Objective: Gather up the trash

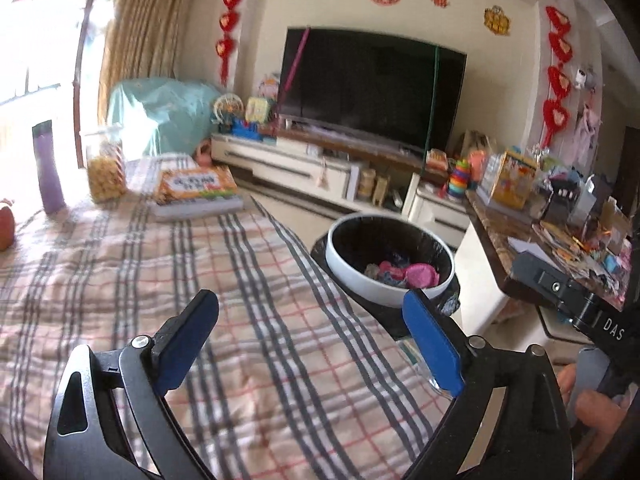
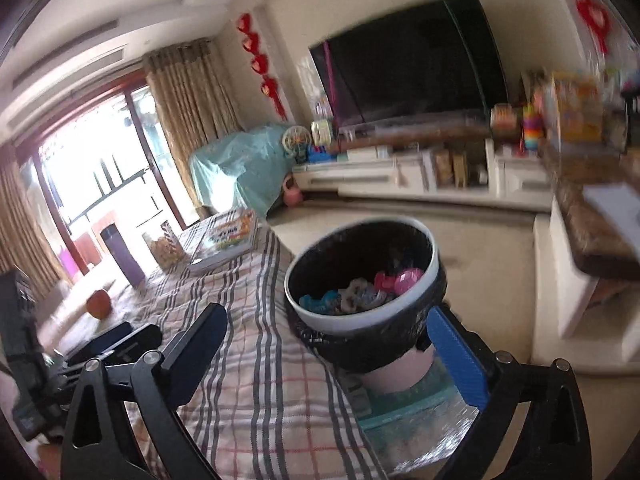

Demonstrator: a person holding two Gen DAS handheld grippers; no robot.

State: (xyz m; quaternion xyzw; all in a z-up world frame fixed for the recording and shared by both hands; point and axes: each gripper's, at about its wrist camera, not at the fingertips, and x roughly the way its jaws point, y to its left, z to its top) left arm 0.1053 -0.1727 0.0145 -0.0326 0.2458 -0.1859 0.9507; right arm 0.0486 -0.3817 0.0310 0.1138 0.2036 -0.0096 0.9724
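Observation:
A white-rimmed trash bin (image 1: 390,256) with a black liner stands on the floor beside the plaid-covered table (image 1: 180,280); pink and blue crumpled wrappers (image 1: 404,272) lie inside it. My left gripper (image 1: 312,344) is open and empty above the table's right part, near the bin. In the right wrist view the bin (image 2: 362,276) is close ahead with the wrappers (image 2: 360,292) in it. My right gripper (image 2: 332,356) is open and empty, just before the bin. A teal and silvery package (image 2: 416,412) lies low beside the right finger.
On the table's far end stand a purple bottle (image 1: 48,168), a jar of snacks (image 1: 105,168), a book (image 1: 196,192) and an orange fruit (image 2: 98,304). A cluttered side table (image 1: 560,220) is at right. A TV (image 1: 368,88) on a low cabinet is behind.

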